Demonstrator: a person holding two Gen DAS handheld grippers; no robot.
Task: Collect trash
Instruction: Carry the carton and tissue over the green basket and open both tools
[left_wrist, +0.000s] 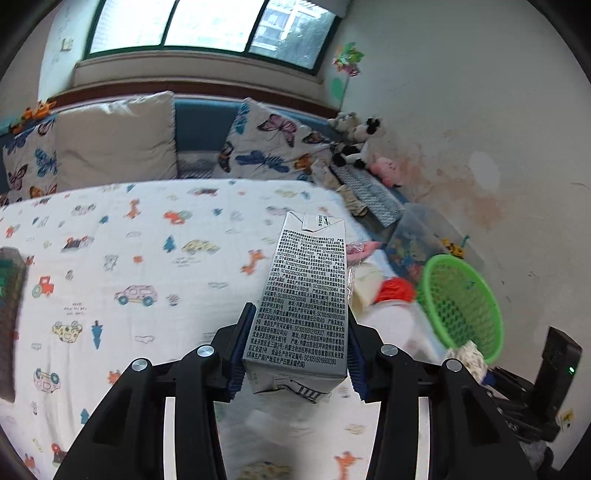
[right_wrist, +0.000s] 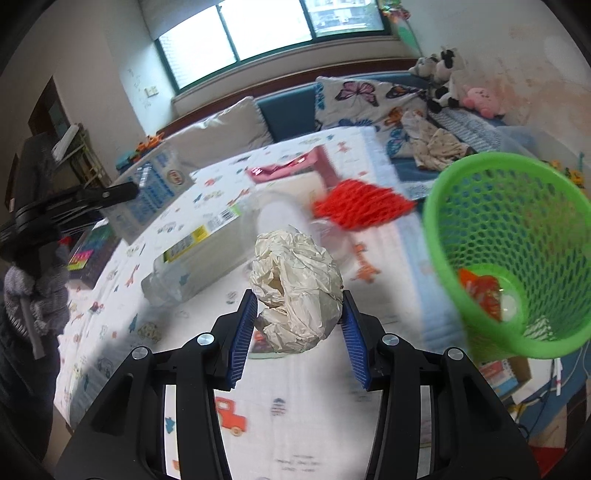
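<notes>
Left wrist view: left gripper (left_wrist: 295, 345) pinching a silver printed drink carton (left_wrist: 308, 295), held above the vehicle-print bed sheet (left_wrist: 122, 251).
Right gripper (right_wrist: 298, 317) pinches a crumpled cream paper ball (right_wrist: 295, 286) just left of the green mesh plastic basket (right_wrist: 517, 254).

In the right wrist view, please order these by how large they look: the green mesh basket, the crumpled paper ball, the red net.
1. green mesh basket
2. crumpled paper ball, held in the right gripper
3. red net

The ball sits much closer to the camera than the blurred net, so their real order is unsure.
</notes>
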